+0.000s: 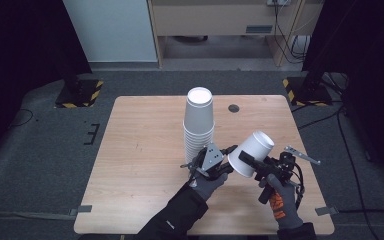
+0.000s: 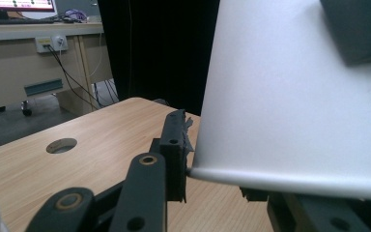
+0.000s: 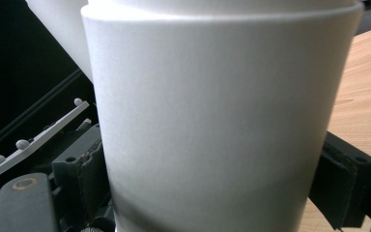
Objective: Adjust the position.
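I have a white paper cup [image 1: 251, 152] clamped in my right gripper [image 1: 247, 162], held tilted above the near right part of the table [image 1: 145, 150], its base up and away. My left gripper [image 1: 226, 159] sits at the cup's open rim, jaws partly closed around the lip; I can't tell whether the pads press yet. I judge this a handover or a pull to separate nested cups. Next I need a firm left pinch before the right lets go. Beyond stands the tall stack of cups [image 1: 199, 125].
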Demonstrator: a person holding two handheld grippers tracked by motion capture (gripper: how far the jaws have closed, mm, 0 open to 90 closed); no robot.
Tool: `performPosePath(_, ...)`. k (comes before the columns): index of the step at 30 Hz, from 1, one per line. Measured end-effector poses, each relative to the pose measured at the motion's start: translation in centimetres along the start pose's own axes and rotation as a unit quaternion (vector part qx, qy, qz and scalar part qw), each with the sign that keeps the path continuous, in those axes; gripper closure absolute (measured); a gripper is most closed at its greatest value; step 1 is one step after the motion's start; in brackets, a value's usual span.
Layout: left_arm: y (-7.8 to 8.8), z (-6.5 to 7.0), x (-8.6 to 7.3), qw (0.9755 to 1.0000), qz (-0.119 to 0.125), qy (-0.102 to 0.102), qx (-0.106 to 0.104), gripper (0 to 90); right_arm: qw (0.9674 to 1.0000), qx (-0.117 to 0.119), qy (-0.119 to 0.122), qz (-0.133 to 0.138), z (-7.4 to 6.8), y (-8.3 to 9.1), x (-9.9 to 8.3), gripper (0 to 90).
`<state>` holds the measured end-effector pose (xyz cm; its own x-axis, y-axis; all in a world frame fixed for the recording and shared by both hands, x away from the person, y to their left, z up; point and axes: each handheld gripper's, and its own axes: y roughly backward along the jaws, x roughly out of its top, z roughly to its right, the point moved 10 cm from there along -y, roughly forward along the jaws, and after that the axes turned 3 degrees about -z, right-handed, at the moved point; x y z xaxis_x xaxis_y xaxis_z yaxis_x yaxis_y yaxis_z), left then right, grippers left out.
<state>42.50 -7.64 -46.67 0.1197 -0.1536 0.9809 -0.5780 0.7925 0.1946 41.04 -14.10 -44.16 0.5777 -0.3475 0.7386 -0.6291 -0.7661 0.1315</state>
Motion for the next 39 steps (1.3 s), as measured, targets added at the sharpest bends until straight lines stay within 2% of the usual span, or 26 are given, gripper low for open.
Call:
performPosePath(6, 0.1, -0.2, -0.3, 1.0, -0.003, -0.004, 0.004, 75.6, 1.0, 0.0, -0.004, -0.002, 0.2, 0.0, -0.1, 14.9)
performPosePath(12, 0.2, 0.2, -0.8, 0.9999, -0.008, -0.008, -0.007, 79.8, 1.0, -0.004, -0.006, 0.005, 0.4, 0.0, 0.1, 14.3)
performPosePath(14, 0.2, 0.3, -0.9, 0.9999, -0.009, -0.007, -0.008, 80.8, 0.9999, -0.007, 0.001, 0.011, 0.5, 0.1, 0.2, 13.7)
performPosePath(15, 0.2, 0.3, -0.9, 0.9999, -0.01, -0.005, -0.009, 81.5, 0.9997, -0.017, 0.009, 0.014, 0.7, 0.2, 0.3, 13.4)
performPosePath(21, 0.4, 0.2, -1.0, 0.9999, -0.009, -0.002, -0.009, 81.6, 0.9997, -0.019, 0.009, 0.015, 0.8, 0.3, 0.4, 14.0)
performPosePath(26, 0.2, 0.2, -0.8, 1.0, -0.002, -0.007, -0.004, 76.1, 0.9999, -0.011, 0.003, 0.01, 0.5, 0.2, 0.2, 14.5)
performPosePath(33, 0.5, 0.1, -0.7, 0.9999, -0.002, -0.011, -0.003, 80.0, 0.9999, -0.007, 0.003, 0.009, 0.5, 0.1, 0.2, 12.8)
performPosePath(39, 0.9, 0.1, -0.8, 0.9999, -0.007, -0.006, -0.01, 82.2, 0.999, -0.026, 0.029, 0.021, 0.8, 0.1, 0.5, 8.0)
